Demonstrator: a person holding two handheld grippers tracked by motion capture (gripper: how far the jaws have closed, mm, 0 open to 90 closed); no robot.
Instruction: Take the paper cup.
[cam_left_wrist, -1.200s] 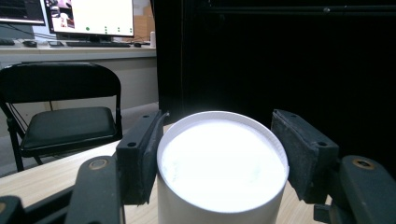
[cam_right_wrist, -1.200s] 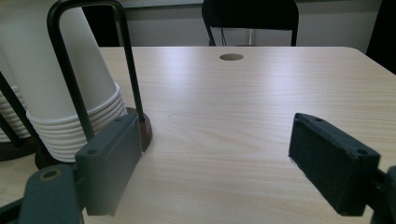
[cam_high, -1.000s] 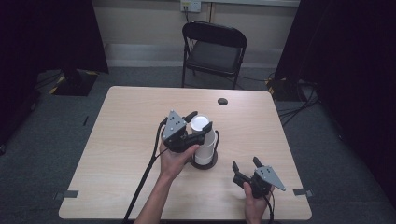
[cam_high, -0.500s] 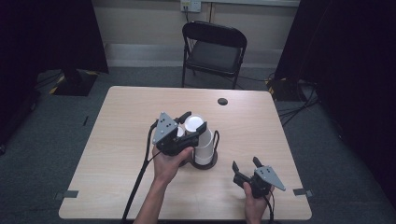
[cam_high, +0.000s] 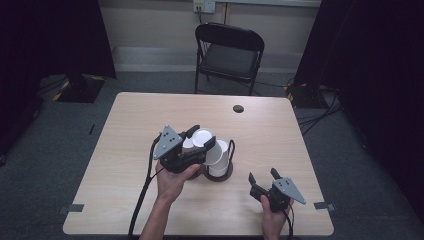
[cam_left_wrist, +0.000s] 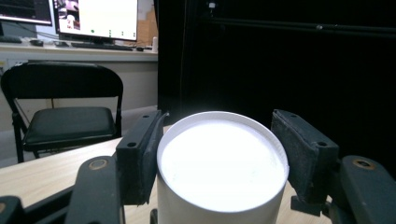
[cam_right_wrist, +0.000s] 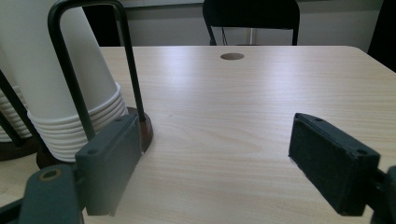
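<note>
— So which step was it? Where was the cup?
— I had my left gripper (cam_high: 196, 140) clamped on a white paper cup (cam_high: 202, 138), lifted off the stack (cam_high: 218, 159) mid-table; my right gripper (cam_high: 262, 180) waited wide near-right. Next: carry it clear, set upright.

A: Which items are seen above the table (cam_high: 130, 125) in the high view?

B: A black folding chair (cam_high: 229, 52) is placed at the upper centre of the frame, just behind the far table edge. A wall socket (cam_high: 204, 5) is seen at the top edge, above the chair. Cables (cam_high: 312, 102) are laid on the grey carpet at the right.

A: What is found on the tabletop itself?

B: A dark round grommet (cam_high: 238, 108) is set near the far edge. In the left gripper view, monitors (cam_left_wrist: 95, 18) are shown at the upper left.
</note>
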